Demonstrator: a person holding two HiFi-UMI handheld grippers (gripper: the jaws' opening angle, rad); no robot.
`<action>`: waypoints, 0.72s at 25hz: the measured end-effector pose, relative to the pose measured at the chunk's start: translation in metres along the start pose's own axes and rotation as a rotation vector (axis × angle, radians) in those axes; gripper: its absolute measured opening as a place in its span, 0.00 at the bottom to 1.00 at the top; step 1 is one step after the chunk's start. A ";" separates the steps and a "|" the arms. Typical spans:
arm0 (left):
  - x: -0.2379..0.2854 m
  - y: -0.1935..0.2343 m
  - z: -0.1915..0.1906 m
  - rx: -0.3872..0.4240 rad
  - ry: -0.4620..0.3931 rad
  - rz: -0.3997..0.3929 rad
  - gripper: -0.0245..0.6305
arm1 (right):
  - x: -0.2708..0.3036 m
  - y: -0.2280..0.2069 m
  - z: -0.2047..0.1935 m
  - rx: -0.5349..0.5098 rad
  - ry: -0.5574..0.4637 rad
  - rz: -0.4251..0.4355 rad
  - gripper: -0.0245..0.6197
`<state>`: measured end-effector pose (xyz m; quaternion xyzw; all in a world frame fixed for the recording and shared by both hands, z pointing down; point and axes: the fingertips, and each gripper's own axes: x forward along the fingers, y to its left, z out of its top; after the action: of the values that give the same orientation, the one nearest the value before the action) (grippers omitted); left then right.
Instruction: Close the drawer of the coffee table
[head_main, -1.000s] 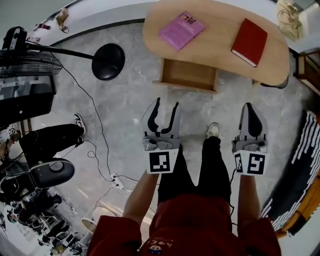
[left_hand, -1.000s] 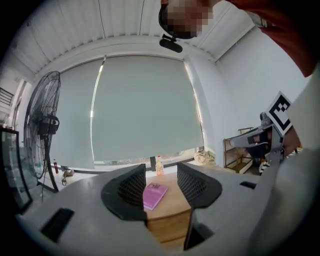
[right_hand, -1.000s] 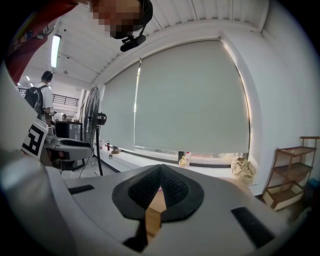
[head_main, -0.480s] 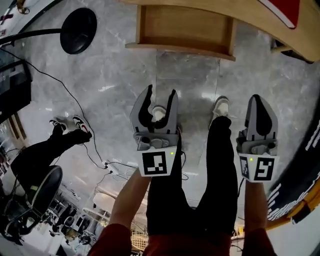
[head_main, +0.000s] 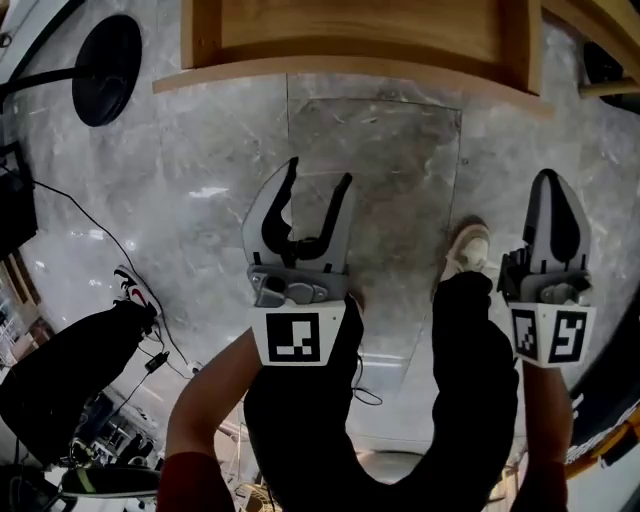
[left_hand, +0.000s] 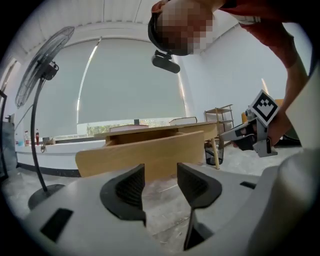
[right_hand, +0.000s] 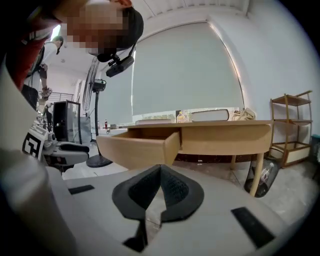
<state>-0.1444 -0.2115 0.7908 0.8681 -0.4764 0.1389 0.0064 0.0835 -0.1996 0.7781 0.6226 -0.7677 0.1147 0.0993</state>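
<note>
The coffee table's wooden drawer (head_main: 350, 40) stands pulled out at the top of the head view, its front panel (head_main: 350, 75) facing me. My left gripper (head_main: 315, 185) is open and empty, held over the floor a short way before the panel. In the left gripper view the drawer front (left_hand: 145, 152) fills the space beyond the open left gripper (left_hand: 160, 187). My right gripper (head_main: 553, 190) is shut on nothing, to the right, level with the left. The right gripper view has the drawer (right_hand: 137, 150) sticking out of the table (right_hand: 225, 137), ahead of the gripper (right_hand: 160, 175).
A black fan base (head_main: 100, 55) sits on the marble floor at upper left, and its pole and fan head (left_hand: 42, 75) show to the left of the drawer. Cables (head_main: 150, 330) trail on the left near a seated person's shoe (head_main: 130, 290). A wooden shelf (right_hand: 292, 127) stands right of the table.
Both grippers and the head have moved forward toward the drawer, which now looms larger. The tabletop with its books has slid out of the head view. Jaw states are unchanged.
</note>
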 end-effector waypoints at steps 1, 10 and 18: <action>0.008 0.000 -0.009 -0.004 -0.007 -0.010 0.33 | 0.009 -0.003 -0.011 -0.012 0.004 0.004 0.03; 0.066 0.020 -0.028 -0.074 -0.127 0.014 0.33 | 0.069 -0.024 -0.047 -0.070 -0.065 0.031 0.03; 0.073 0.026 -0.026 -0.078 -0.143 0.076 0.33 | 0.073 -0.031 -0.034 0.015 -0.132 0.013 0.03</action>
<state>-0.1355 -0.2822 0.8307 0.8563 -0.5132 0.0580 0.0011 0.0996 -0.2635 0.8335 0.6247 -0.7756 0.0800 0.0428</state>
